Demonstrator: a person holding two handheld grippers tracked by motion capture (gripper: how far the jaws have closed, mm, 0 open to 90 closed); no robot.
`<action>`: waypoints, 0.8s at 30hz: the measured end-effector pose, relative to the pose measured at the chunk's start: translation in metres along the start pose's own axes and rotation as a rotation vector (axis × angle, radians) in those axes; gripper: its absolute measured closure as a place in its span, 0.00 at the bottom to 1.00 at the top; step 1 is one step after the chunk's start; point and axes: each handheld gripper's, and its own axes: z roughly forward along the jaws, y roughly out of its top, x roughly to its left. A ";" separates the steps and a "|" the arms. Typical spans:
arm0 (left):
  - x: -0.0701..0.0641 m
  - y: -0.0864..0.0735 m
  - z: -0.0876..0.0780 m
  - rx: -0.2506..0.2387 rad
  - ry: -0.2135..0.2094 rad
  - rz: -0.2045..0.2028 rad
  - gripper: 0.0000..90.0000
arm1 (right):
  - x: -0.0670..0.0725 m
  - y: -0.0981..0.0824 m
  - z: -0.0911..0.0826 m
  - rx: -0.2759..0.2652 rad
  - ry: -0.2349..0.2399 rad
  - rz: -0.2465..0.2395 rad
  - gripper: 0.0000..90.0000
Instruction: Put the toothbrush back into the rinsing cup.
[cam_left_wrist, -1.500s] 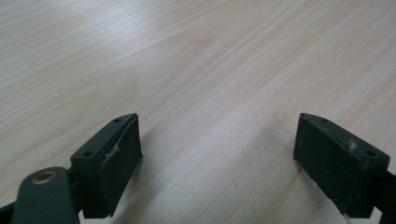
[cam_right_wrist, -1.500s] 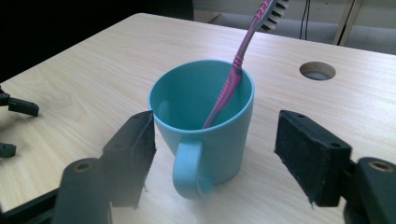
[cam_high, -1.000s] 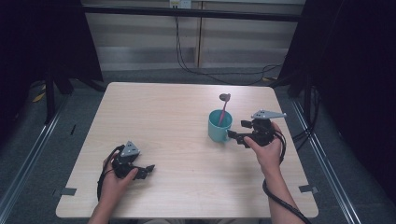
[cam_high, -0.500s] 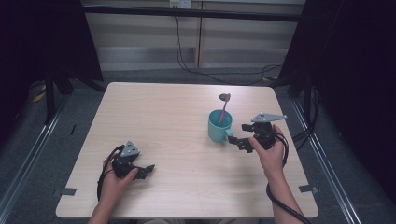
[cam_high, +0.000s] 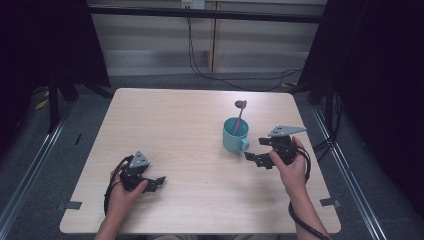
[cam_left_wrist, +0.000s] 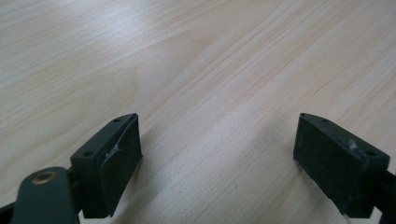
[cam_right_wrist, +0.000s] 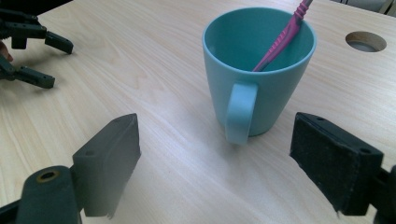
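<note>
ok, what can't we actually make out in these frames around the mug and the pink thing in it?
- Lower end of the pink utensil: hidden by the wall of the teal mug in the right gripper view; its top is cut off by the upper edge.
- Utensil's type: too small to tell in the high view.
- Mug's far side: hidden in both views.
- Right gripper to mug handle: any gap is too small to judge in the high view.
</note>
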 end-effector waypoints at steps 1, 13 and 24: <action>0.000 0.000 0.000 0.001 0.003 0.007 0.16 | 0.000 0.000 0.000 0.003 -0.002 -0.003 0.18; 0.000 0.000 0.000 0.000 0.003 0.005 0.16 | 0.001 -0.010 -0.005 0.030 0.000 -0.021 0.18; 0.000 0.000 0.000 -0.001 0.000 -0.002 0.16 | 0.003 -0.022 -0.009 0.064 -0.005 -0.048 0.18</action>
